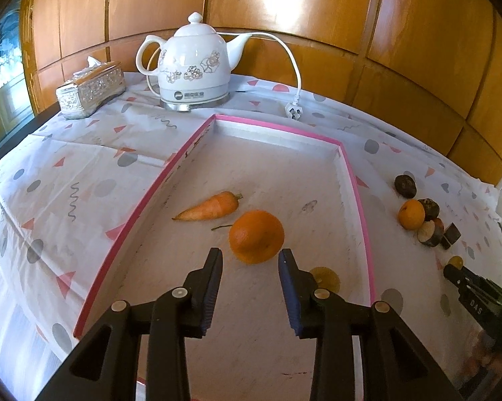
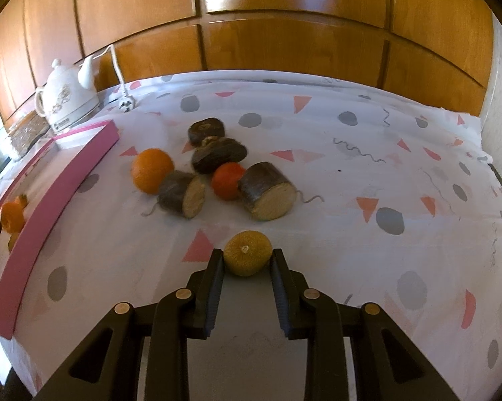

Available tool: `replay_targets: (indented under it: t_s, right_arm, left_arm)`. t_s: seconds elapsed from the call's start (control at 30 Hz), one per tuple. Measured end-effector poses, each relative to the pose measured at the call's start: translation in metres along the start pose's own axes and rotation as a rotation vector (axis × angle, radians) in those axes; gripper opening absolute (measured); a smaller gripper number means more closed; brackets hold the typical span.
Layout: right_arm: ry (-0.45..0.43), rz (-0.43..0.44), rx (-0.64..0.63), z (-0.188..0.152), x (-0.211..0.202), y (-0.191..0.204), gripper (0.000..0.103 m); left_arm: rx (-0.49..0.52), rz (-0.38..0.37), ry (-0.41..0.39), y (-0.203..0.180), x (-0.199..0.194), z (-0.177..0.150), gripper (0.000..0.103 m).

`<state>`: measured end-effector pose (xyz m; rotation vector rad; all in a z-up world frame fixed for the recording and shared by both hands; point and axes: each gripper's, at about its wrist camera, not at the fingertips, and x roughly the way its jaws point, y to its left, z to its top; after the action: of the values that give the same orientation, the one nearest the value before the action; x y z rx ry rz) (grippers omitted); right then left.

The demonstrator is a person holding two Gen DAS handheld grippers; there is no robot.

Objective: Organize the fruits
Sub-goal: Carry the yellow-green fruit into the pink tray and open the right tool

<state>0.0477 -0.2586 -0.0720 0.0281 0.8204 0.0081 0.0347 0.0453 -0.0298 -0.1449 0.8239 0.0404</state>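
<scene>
In the left wrist view, a pink-rimmed tray holds a carrot and an orange. My left gripper is open, its tips just short of the orange and to either side of it. In the right wrist view, my right gripper is shut on a small yellow-brown fruit just above the cloth. Beyond it lie an orange, a red-orange fruit and several dark cut sugarcane pieces. The tray's pink wall runs along the left.
A white electric kettle with a loose cord and plug stands at the back, beside a silver tissue box. Wooden panelling backs the table. A patterned cloth covers the table.
</scene>
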Motion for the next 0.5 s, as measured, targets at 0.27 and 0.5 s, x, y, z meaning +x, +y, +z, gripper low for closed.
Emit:
replay_targets:
  t_s: [0.27, 0.5]
  right_arm:
    - [-0.001, 0.091, -0.053, -0.002, -0.013, 0.033, 0.028]
    - [-0.041, 0.255, -0.158, 0.011, -0.035, 0.090, 0.028]
  left_arm:
    - [-0.041, 0.020, -0.011, 0.019, -0.002, 0.000, 0.038]
    - [-0.093, 0.058, -0.018, 0.042, -0.003, 0.001, 0.038]
